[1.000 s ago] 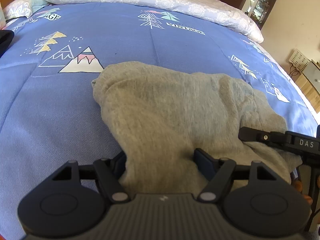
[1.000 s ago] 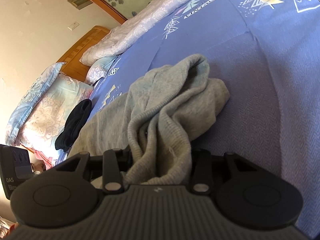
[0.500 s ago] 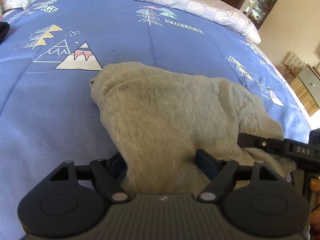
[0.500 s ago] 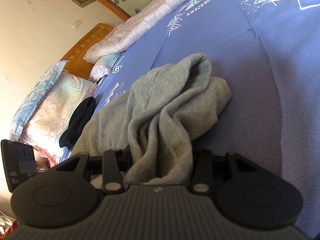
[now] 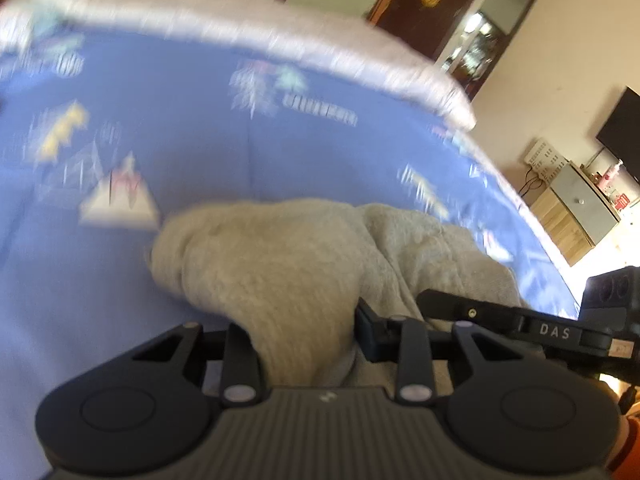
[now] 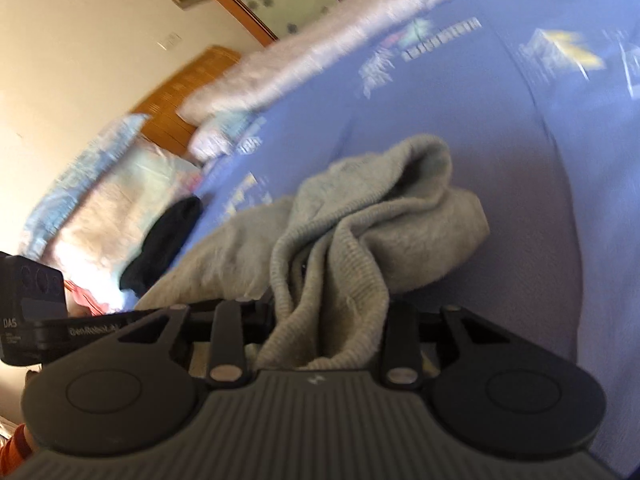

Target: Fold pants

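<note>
Left wrist view, from 9 o'clock to 3 o'clock: the blue printed bedspread (image 5: 280,152); at centre the grey knit pants (image 5: 280,264), bunched in a heap on it; at 3 o'clock the right gripper (image 5: 460,304) reaching in from the side. At 6 o'clock the left gripper (image 5: 304,336) has a thick wad of the pants between its jaws, which are closing on the cloth; the pads appear to press it.

Right wrist view, from 9 o'clock to 3 o'clock: pillows (image 6: 112,200) and a dark garment (image 6: 164,248) near the headboard (image 6: 188,88), then the pants (image 6: 360,240), with bare bedspread (image 6: 560,160) beyond. The right gripper (image 6: 328,332) pinches a ribbed, rolled edge of the pants, its jaws likewise closing on it.

Step in hand, as judged: securing one edge at two points in order to lift and spread the garment. It is done well by seating both grips fully before raising, keeping the two hands level, and drawing them apart so that the fabric hangs flat and untwisted.

Orientation: from each gripper the heap runs away toward 12 o'clock. Crumpled as it is, the long axis and the waist and cuff ends cannot be told with certainty.
</note>
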Demonstrator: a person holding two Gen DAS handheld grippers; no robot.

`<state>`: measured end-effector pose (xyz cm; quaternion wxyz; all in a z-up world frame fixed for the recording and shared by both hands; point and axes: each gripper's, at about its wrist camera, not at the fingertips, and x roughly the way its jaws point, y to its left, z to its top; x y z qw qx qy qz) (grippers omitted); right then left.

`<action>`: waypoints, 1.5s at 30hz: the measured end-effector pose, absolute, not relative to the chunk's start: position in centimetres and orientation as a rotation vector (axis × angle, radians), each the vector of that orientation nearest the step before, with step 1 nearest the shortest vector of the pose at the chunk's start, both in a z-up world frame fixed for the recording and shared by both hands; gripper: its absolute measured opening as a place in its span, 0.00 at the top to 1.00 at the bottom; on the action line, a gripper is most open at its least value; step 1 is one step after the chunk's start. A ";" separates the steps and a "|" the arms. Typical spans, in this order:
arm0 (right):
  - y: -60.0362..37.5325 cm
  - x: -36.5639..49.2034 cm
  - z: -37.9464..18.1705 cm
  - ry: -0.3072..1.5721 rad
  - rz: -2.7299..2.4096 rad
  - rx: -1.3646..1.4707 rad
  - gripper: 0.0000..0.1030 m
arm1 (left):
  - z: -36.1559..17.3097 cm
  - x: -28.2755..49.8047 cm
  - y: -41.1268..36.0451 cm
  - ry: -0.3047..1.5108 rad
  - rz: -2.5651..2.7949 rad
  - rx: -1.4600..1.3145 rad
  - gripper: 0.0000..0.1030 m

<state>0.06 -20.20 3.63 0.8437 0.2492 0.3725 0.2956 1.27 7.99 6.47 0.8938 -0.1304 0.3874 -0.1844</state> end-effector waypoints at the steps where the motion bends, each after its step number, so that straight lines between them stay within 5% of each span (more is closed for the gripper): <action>1: -20.1 1.0 4.3 0.762 0.630 0.513 0.64 | 7.3 2.3 7.9 0.782 -0.384 -0.249 0.70; 8: -19.3 12.9 6.6 0.621 0.615 0.452 0.63 | 10.0 14.4 6.4 0.653 -0.324 -0.101 0.69; 16: -18.6 25.6 0.4 0.689 0.446 0.407 0.61 | 1.9 28.2 3.6 0.790 -0.217 -0.060 0.64; 17: -18.5 26.8 -1.0 0.748 0.414 0.404 0.58 | 0.4 28.9 3.1 0.830 -0.189 -0.050 0.53; 18: -18.6 27.4 -2.3 0.806 0.366 0.398 0.51 | -0.6 29.3 3.0 0.848 -0.161 -0.042 0.28; 20: -19.6 27.3 -3.2 0.774 0.368 0.448 0.45 | -1.5 28.9 3.7 0.835 -0.112 -0.053 0.11; 22: -20.1 26.7 -2.7 0.785 0.339 0.464 0.40 | -1.3 28.0 4.9 0.859 -0.106 -0.105 0.11; 24: -20.9 24.9 -1.4 0.760 0.252 0.469 0.18 | -0.2 25.7 6.1 0.850 -0.047 -0.137 0.11; 25: -21.4 23.4 -0.8 0.737 0.218 0.474 0.16 | 0.3 24.1 6.5 0.840 -0.013 -0.134 0.11; 36: -20.2 1.8 4.5 0.681 0.164 0.284 0.10 | 5.1 4.6 4.1 0.770 0.030 -0.016 0.00; 45: -19.6 -3.6 5.5 0.748 0.189 0.336 0.09 | 7.8 -2.3 1.6 0.733 0.068 0.028 0.00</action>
